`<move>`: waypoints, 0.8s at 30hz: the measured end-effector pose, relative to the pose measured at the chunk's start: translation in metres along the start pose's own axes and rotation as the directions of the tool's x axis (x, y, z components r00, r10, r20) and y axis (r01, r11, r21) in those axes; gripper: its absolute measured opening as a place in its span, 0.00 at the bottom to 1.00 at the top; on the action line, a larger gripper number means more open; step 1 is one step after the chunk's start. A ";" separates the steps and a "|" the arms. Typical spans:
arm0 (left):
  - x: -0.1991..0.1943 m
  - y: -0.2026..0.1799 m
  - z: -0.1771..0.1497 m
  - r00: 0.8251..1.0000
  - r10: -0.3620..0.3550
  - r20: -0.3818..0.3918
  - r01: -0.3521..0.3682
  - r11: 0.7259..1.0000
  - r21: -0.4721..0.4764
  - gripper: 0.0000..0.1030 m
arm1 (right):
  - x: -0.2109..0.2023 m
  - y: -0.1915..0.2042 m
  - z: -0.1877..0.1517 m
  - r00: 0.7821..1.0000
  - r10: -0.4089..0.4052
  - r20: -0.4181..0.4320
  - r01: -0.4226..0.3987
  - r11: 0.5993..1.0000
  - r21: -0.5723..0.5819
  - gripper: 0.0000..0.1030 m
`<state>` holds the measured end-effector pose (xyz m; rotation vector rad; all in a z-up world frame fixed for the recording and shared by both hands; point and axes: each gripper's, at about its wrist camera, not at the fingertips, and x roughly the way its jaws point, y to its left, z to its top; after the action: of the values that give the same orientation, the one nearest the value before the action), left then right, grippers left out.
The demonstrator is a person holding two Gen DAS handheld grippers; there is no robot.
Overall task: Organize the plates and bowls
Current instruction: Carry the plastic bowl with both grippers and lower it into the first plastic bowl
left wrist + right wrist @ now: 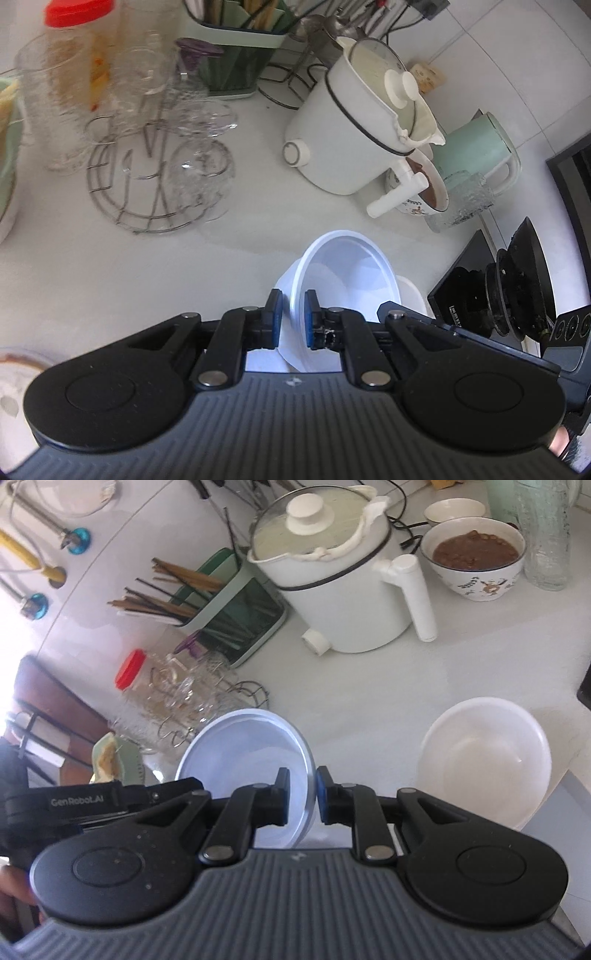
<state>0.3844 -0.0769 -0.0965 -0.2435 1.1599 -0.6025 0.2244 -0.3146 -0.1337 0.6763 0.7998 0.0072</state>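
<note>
Between the fingers of both grippers sits one pale blue-white bowl [243,760], held off the counter [369,686] and tilted, mouth turned up and away. The left gripper [293,317] is pinched narrow on the rim at its near edge; the right gripper [301,794] is also nearly closed on the rim at the bowl's right edge, so the two grips are on different parts of one rim. In the right wrist view the left gripper's body shows just left of the bowl. To the right of the held bowl, on the counter near the right gripper, stands an empty white bowl [487,760], upright, mouth up; likely the nesting target, right hand nearer. Beyond: white pot [332,572], bowl of brown food [474,554].
</note>
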 end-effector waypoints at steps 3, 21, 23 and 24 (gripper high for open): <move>-0.010 0.011 -0.010 1.000 0.001 0.012 0.000 1.000 -0.025 0.12 | 0.000 0.007 -0.006 1.000 0.010 -0.016 -0.010 1.000 -0.016 0.18; -0.013 0.059 -0.061 0.996 0.090 -0.020 -0.092 0.990 -0.110 0.12 | 0.030 0.032 -0.048 0.987 -0.046 -0.156 0.026 0.991 -0.128 0.18; -0.012 0.062 -0.061 0.995 0.092 -0.025 -0.095 0.989 -0.117 0.12 | 0.034 0.031 -0.050 0.985 -0.053 -0.166 0.032 0.991 -0.127 0.18; -0.011 0.062 -0.062 0.995 0.096 -0.027 -0.098 0.988 -0.117 0.12 | 0.035 0.031 -0.050 0.984 -0.055 -0.167 0.034 0.991 -0.128 0.18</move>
<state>0.3452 -0.0120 -0.1419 -0.2804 1.2222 -0.4526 0.2231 -0.2532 -0.1643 0.5438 0.9709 0.0748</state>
